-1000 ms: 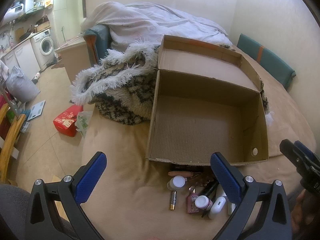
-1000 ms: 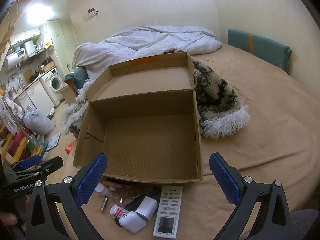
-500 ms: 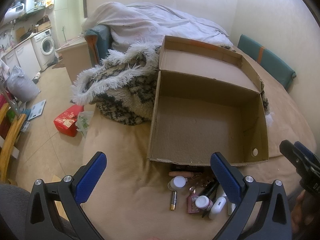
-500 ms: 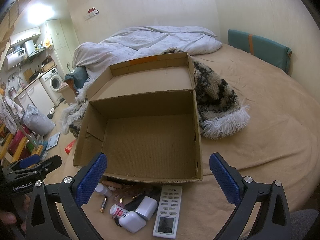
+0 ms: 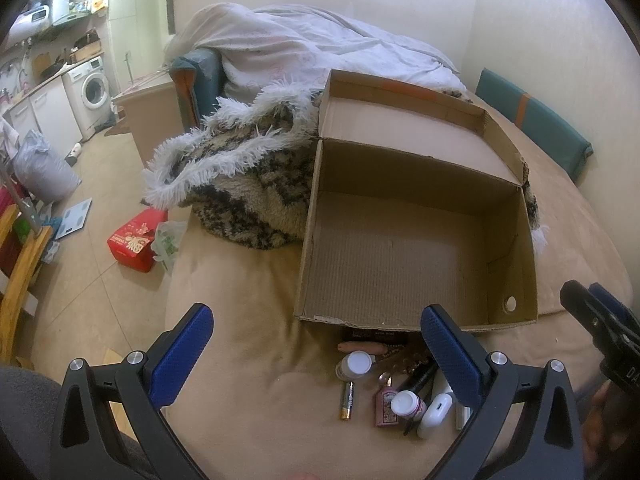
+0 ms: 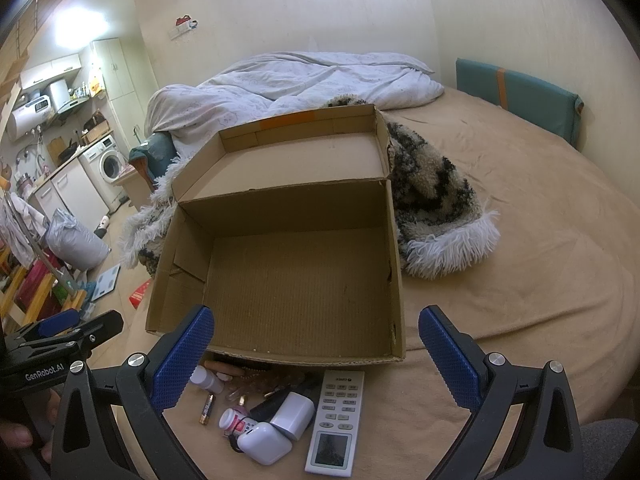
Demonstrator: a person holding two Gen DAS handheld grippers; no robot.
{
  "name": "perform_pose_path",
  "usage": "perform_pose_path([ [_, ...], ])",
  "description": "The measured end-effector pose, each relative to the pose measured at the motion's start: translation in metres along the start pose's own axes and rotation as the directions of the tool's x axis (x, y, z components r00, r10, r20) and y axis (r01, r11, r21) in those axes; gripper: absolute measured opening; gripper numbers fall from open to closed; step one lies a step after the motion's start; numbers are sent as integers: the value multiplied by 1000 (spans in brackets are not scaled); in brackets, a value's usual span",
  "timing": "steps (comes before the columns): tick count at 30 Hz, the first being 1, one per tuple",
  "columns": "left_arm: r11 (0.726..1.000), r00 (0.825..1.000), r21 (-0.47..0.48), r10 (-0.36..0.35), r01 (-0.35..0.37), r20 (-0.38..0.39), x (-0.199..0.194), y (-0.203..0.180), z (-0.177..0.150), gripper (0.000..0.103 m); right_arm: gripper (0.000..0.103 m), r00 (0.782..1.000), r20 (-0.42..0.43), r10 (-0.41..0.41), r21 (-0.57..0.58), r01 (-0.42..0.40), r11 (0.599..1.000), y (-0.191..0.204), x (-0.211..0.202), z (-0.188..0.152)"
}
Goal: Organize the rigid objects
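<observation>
Nothing has moved since a second ago: both grippers, left (image 5: 316,354) and right (image 6: 316,354), hover spread and empty; clutter (image 6: 276,412) lies lower centre before the empty box (image 6: 296,280), so sorting hasn't begun.

Matt corrugated cardboard box (image 6: 296,280); glossy, probably plastic remote (image 6: 336,420); shaggy blanket (image 6: 436,216).

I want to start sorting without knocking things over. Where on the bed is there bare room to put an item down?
The open brown cardboard box is empty, so its whole floor is free. The tan bedsheet is bare to the right of the box, past the shaggy patterned blanket. It is crowded just in front of the box, around the white remote control and the small bottles.
</observation>
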State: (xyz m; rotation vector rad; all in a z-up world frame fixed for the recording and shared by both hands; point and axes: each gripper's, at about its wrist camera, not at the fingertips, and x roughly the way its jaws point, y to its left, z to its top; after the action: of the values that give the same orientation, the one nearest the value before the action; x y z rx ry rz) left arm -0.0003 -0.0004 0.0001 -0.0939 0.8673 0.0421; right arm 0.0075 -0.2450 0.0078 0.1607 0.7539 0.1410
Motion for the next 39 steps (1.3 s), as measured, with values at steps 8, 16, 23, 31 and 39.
perform_pose_path([
  [8, 1000, 1000, -2, -3, 3, 0, 1, 0, -2, 103, 103, 1000, -6, -2, -5, 2, 1000, 2, 1, -1],
  [16, 1000, 1000, -2, -3, 3, -1, 1, 0, -2, 103, 103, 1000, -7, -2, -5, 2, 1000, 3, 1, 0],
  [23, 1000, 1000, -1, -1, 1, -3, 2, 0, -2, 103, 103, 1000, -8, -3, -6, 3, 1000, 0, 2, -1],
  [31, 1000, 1000, -5, 26, -26, -9, 6, 1, -4, 103, 103, 1000, -16, -2, -8, 2, 1000, 2, 5, -6],
  [39, 999, 996, 16, 48, -47, -77, 20, 5, -7, 103, 103, 998, -60, -3, 5, 3, 1000, -7, 9, -10],
])
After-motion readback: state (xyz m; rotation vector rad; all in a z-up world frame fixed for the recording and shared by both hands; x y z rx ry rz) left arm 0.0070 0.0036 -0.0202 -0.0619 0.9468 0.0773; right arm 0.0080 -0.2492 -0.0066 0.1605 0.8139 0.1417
